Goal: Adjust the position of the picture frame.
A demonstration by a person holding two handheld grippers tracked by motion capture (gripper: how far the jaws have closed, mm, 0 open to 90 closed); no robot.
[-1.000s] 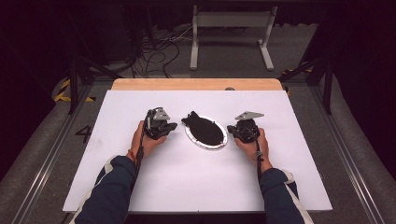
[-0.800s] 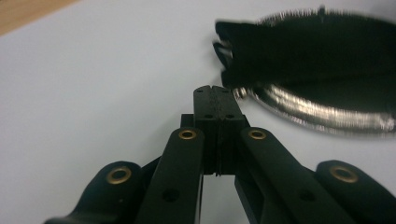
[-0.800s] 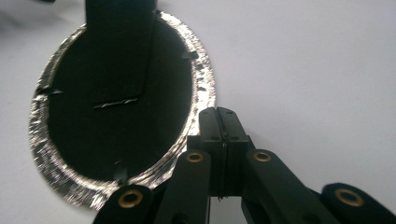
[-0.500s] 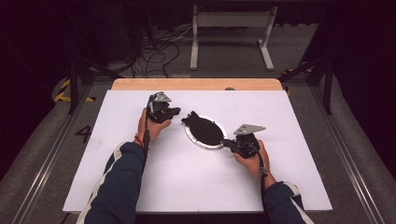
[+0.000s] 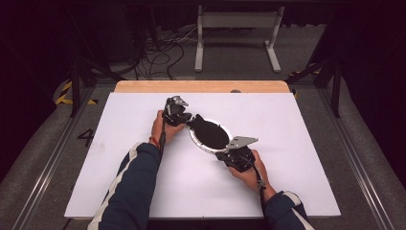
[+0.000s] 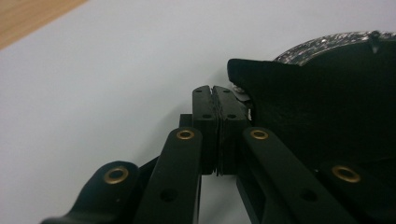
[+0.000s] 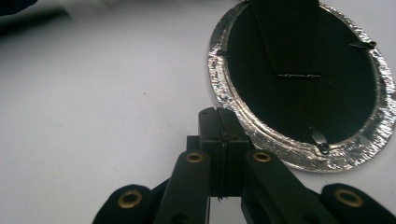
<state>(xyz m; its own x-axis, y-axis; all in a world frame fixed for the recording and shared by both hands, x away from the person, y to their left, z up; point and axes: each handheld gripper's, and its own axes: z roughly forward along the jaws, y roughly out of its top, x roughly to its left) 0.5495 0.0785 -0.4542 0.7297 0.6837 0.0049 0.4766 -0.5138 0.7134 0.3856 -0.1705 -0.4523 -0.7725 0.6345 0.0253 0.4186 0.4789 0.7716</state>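
I have both claws pinched empty, left claw and right claw bracketing the oval frame to steady it on the tabletop.

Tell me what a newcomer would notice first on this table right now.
An oval picture frame lies face down mid-table, black backing up, its silvery rim bright against the white table. The left gripper, shut, sits at its far-left end by the black stand flap; the right gripper, shut, at its near-right rim.

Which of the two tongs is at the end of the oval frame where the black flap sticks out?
The left tongs, shut beside the flap; the right tongs sit at the frame's opposite, silver-rimmed end.
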